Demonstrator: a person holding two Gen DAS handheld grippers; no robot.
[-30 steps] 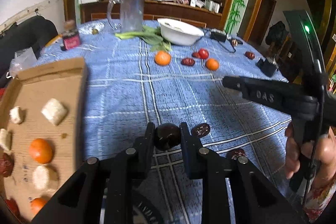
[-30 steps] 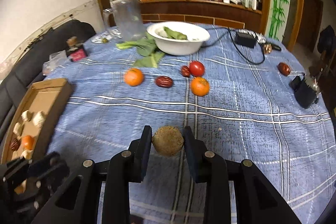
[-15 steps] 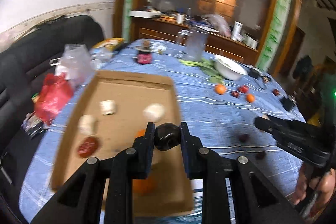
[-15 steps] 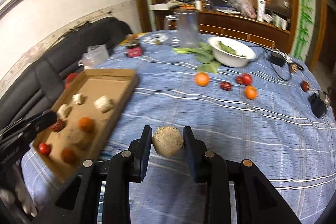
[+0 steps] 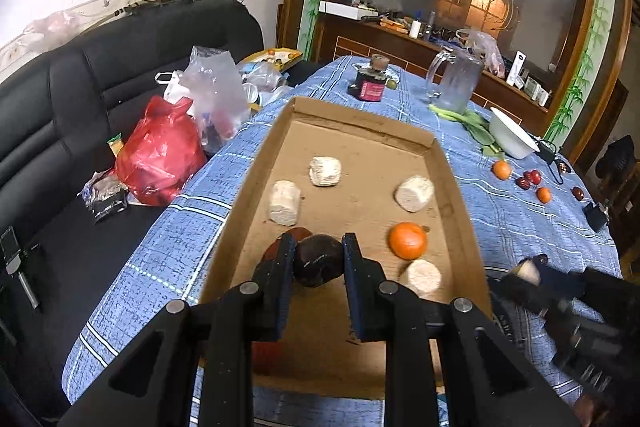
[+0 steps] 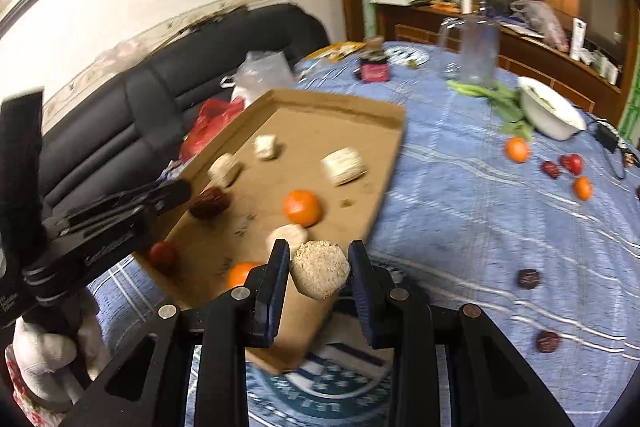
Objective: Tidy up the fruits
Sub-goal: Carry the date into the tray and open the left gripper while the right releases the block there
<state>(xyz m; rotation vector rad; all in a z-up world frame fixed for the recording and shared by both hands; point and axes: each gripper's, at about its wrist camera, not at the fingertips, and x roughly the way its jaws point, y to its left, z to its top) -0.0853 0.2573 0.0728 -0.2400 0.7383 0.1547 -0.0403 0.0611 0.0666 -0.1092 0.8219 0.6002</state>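
My left gripper (image 5: 318, 242) is shut on a dark brown date (image 5: 319, 259) and hovers over the near half of the cardboard tray (image 5: 450, 163). In the tray lie pale chunks (image 5: 325, 171), a tangerine (image 5: 407, 240) and another dark date (image 5: 276, 247) behind the left finger. My right gripper (image 6: 318, 250) is shut on a tan crumbly chunk (image 6: 320, 269) above the tray's near corner (image 6: 280, 355). In the right wrist view the left gripper (image 6: 176, 189) reaches in from the left, a dark fruit (image 6: 210, 203) at its tip. The right gripper (image 5: 532, 271) shows blurred at the right of the left wrist view.
Loose on the blue checked cloth (image 6: 460, 207) are tangerines (image 6: 516, 149), a tomato (image 6: 573, 163) and dark dates (image 6: 529, 278). At the back stand a white bowl (image 6: 550, 115), greens and a glass jug (image 6: 478, 51). A black sofa (image 5: 80, 99) with plastic bags (image 5: 160, 155) borders the table's left.
Both grippers have swung left from the middle of the table to above the cardboard tray. Each still holds its item: the left the date, the right the tan chunk.
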